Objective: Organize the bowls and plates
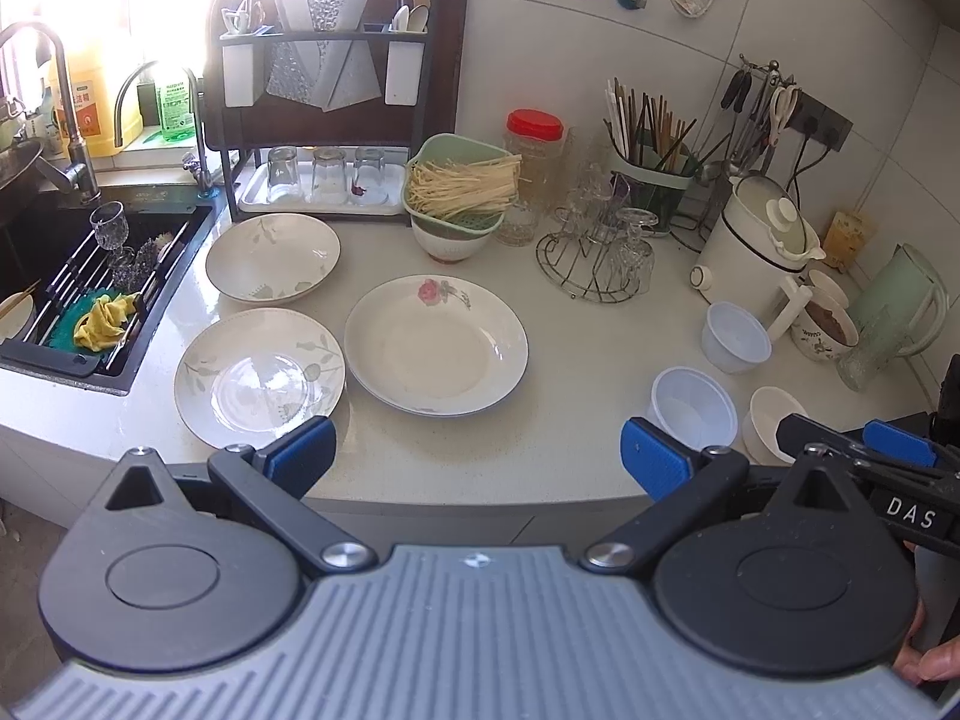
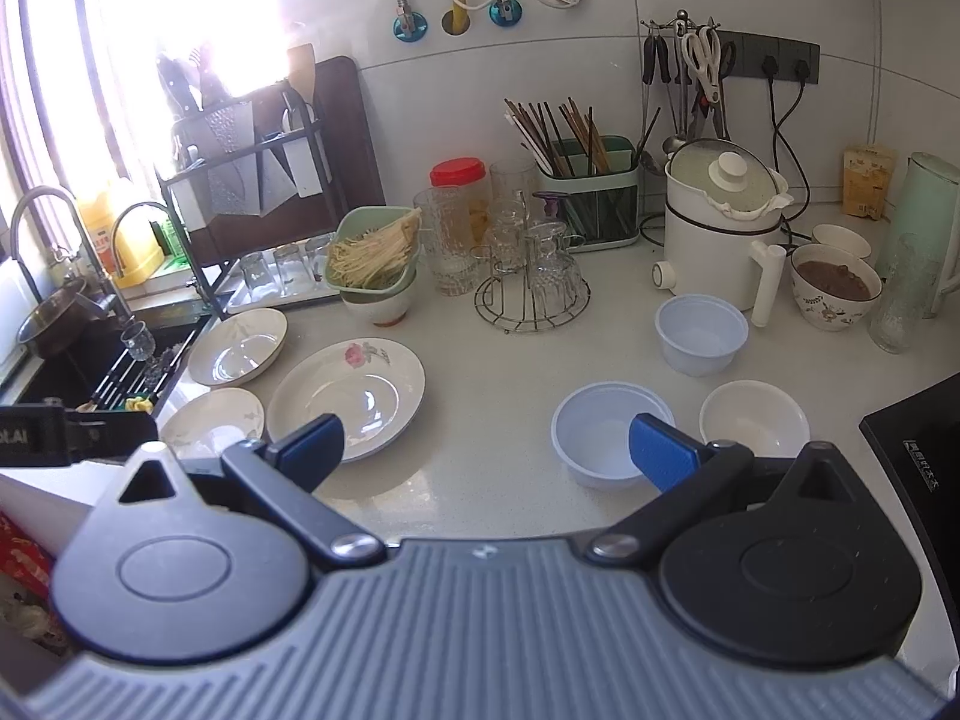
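Note:
Three plates lie on the white counter (image 1: 540,420): a rose-patterned plate (image 1: 436,345) (image 2: 354,396) in the middle, a leaf-patterned plate (image 1: 259,378) (image 2: 210,420) near the front left, and a deeper leaf plate (image 1: 273,258) (image 2: 240,348) behind it. On the right stand two translucent plastic bowls, one near (image 1: 694,405) (image 2: 606,438) and one farther back (image 1: 735,336) (image 2: 699,336), plus a small white bowl (image 1: 771,420) (image 2: 753,417). My left gripper (image 1: 478,459) hovers open at the counter's front edge, holding nothing. My right gripper (image 2: 486,450) is open and empty too, just in front of the near plastic bowl.
A sink (image 1: 90,300) with a rack lies left. Behind are a glass tray (image 1: 324,192), a green strainer of noodles on a bowl (image 1: 459,186), a wire glass stand (image 1: 600,252), a chopstick holder (image 2: 591,192), a white kettle (image 2: 720,228) and a bowl of brown food (image 2: 834,288). A black cooktop (image 2: 918,468) is right.

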`<state>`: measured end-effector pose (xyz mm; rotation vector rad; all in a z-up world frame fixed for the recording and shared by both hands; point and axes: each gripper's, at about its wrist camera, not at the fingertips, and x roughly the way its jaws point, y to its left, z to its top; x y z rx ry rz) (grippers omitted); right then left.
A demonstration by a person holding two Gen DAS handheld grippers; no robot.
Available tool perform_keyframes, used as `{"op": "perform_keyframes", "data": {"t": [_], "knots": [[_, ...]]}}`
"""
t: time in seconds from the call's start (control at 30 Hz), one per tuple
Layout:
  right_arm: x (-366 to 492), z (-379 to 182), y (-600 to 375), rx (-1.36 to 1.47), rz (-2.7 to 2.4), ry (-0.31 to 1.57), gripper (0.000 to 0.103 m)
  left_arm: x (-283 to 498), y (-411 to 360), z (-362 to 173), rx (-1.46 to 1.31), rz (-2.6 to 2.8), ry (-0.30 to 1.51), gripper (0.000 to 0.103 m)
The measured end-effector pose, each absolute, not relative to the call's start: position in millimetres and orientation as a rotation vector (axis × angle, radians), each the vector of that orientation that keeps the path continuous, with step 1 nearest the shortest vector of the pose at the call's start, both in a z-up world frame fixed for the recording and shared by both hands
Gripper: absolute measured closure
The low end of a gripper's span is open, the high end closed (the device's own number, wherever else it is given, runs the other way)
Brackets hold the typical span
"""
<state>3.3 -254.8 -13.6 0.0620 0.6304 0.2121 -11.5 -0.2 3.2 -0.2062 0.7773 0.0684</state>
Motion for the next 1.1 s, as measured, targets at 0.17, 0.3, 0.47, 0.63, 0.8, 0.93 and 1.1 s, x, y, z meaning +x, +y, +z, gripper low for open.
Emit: {"op": "perform_keyframes", "data": {"t": [0.17,0.3,0.47,0.63,0.8,0.93,1.1], "knots": [[5.8,-14.5,-256.6,0.064,0.213,0.633,0.0,-8.5,-1.6,1.7,-0.21,0.065,0.785,0.001],[7.2,-15.2,-257.9,0.069,0.211,0.638,0.0,-6.6,-3.4,2.2,-0.21,0.06,0.785,0.001],[8.8,-17.4,-260.6,0.083,0.208,0.647,0.0,-4.3,-7.3,2.3,-0.195,0.053,0.788,0.001],[9.1,-18.0,-261.0,0.086,0.224,0.65,0.0,-1.4,-9.6,0.7,-0.18,0.06,0.789,0.001],[10.0,-19.3,-264.1,0.072,0.24,0.66,0.0,1.0,-3.6,-8.5,-0.192,0.094,0.816,0.001],[10.9,-22.7,-271.5,0.062,0.248,0.678,0.0,1.6,-9.8,-9.7,-0.2,0.085,0.827,0.001],[9.1,-20.6,-275.5,0.03,0.261,0.666,0.0,2.2,-26.3,-12.5,-0.204,0.089,0.832,0.001]]}}
